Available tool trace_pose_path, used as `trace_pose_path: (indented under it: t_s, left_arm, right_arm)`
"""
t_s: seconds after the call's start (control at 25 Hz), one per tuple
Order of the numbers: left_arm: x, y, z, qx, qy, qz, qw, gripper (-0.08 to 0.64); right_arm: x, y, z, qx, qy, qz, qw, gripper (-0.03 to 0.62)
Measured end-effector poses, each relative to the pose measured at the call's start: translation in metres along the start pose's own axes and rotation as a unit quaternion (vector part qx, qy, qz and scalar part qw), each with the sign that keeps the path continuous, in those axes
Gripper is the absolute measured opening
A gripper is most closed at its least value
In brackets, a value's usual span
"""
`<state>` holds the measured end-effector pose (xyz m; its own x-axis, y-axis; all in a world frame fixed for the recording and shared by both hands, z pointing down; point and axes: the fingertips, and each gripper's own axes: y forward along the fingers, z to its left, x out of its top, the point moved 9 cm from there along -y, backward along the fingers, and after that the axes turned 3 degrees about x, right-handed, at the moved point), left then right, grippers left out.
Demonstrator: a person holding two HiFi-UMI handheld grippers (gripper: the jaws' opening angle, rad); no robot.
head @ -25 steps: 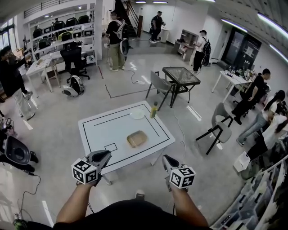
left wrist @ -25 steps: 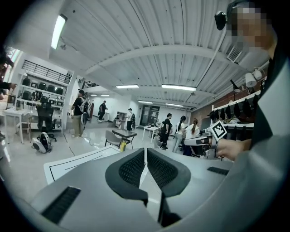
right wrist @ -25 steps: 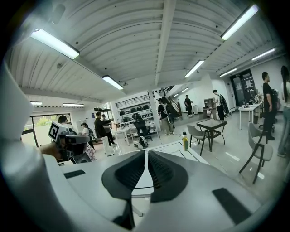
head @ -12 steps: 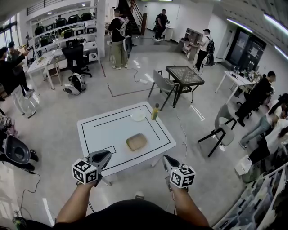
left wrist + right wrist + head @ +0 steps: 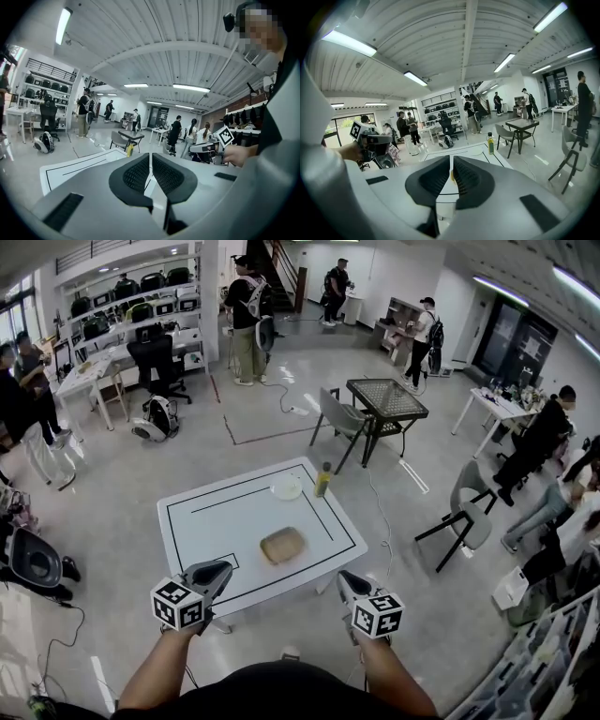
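Observation:
A white table [image 5: 211, 521] marked with black lines stands in front of me. On it lie a flat tan object [image 5: 282, 545], a pale plate [image 5: 286, 488] and a yellow-green bottle [image 5: 322, 480] at the far right edge. My left gripper [image 5: 220, 568] hovers over the table's near left edge, shut and empty. The right gripper [image 5: 343, 576] is held just off the near right corner, also shut with nothing in it. In the left gripper view the shut left gripper [image 5: 150, 157] points across the table toward the bottle [image 5: 129, 150]. The right gripper [image 5: 451, 159] faces the bottle [image 5: 491, 144] too.
A dark mesh-top table [image 5: 380, 397] with a grey chair [image 5: 336, 415] stands beyond the white table. Another grey chair [image 5: 464, 512] is at the right. Several people stand and sit around the room. Desks and shelves [image 5: 122, 324] line the far left.
The head view has shifted a little, so the table and its things sit slightly lower and further left. Both grippers stay shut in about the same place.

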<state>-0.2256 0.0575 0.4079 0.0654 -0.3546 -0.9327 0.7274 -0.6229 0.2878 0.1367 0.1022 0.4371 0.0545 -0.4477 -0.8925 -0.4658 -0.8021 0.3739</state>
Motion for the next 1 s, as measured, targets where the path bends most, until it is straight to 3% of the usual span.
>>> trace_pose_path:
  t_s: [0.24, 1.0]
  left_arm:
    - [0.000, 0.018, 0.011, -0.010, -0.019, -0.004, 0.9998, 0.035]
    - [0.008, 0.054, 0.039, 0.022, -0.021, 0.002, 0.9995, 0.034]
  right_arm:
    - [0.004, 0.019, -0.015, 0.002, -0.010, 0.005, 1.000, 0.038]
    - [0.027, 0.073, -0.050, 0.034, -0.017, 0.024, 0.999, 0.038]
